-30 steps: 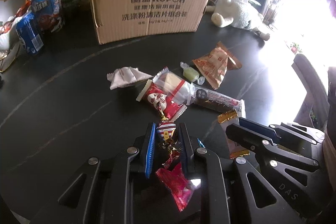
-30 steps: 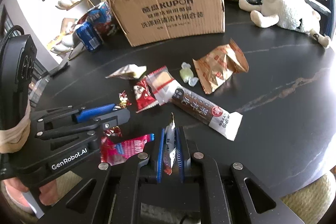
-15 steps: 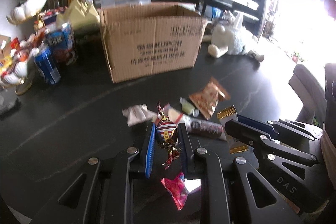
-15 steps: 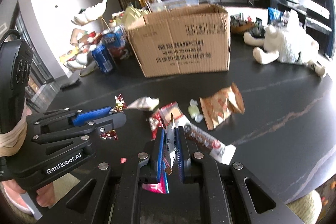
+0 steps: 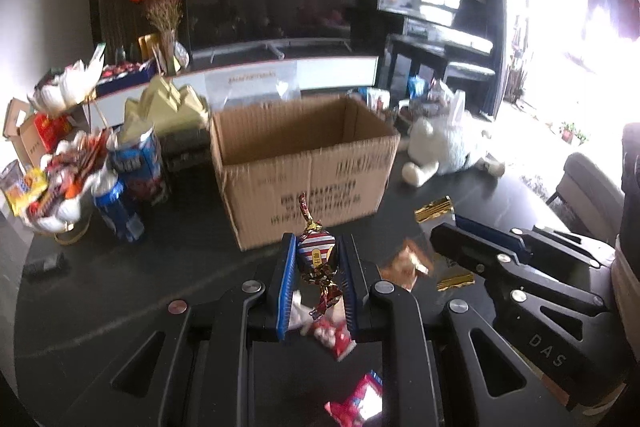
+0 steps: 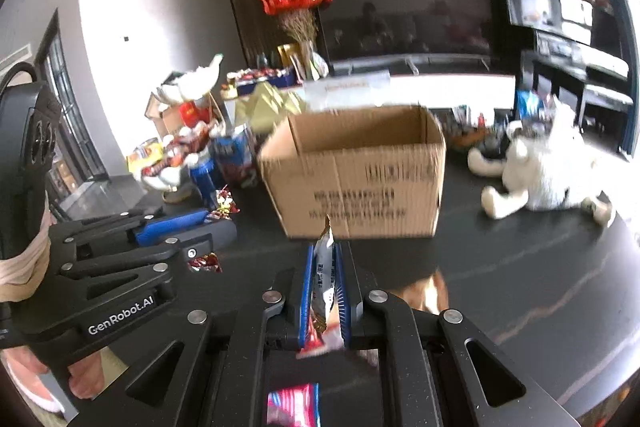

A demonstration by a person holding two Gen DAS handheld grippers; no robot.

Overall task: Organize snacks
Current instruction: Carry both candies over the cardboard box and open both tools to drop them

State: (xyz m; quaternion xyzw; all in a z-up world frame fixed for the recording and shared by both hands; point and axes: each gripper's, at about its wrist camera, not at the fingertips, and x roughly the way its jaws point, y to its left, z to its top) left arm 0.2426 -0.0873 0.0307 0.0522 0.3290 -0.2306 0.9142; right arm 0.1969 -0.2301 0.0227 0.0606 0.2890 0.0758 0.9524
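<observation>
- Snacks head for a cardboard box [image 5: 304, 163]: in the left wrist view, the left gripper [image 5: 316, 267] is clamped on a striped foil-wrapped candy [image 5: 316, 257], held up in front of the open-topped carton on a dark table [image 5: 120, 287]. Loose packets, including a red one [image 5: 356, 403], lie below; a white plush toy [image 5: 444, 147] sits beside the box.
- Right wrist view: the right gripper [image 6: 325, 279] is pinched tight on a thin white snack sachet [image 6: 325, 267], standing edge-up between the blue pads, with the box [image 6: 356, 171] straight ahead and blue drink cans [image 6: 224, 163] to its left. The left gripper's candy [image 6: 224, 205] shows at frame left.
- Risk, as judged here: both loads hang by crinkly wrapper, so either may slip; released short of the rim, each would strike the box's front wall and drop to the table.
</observation>
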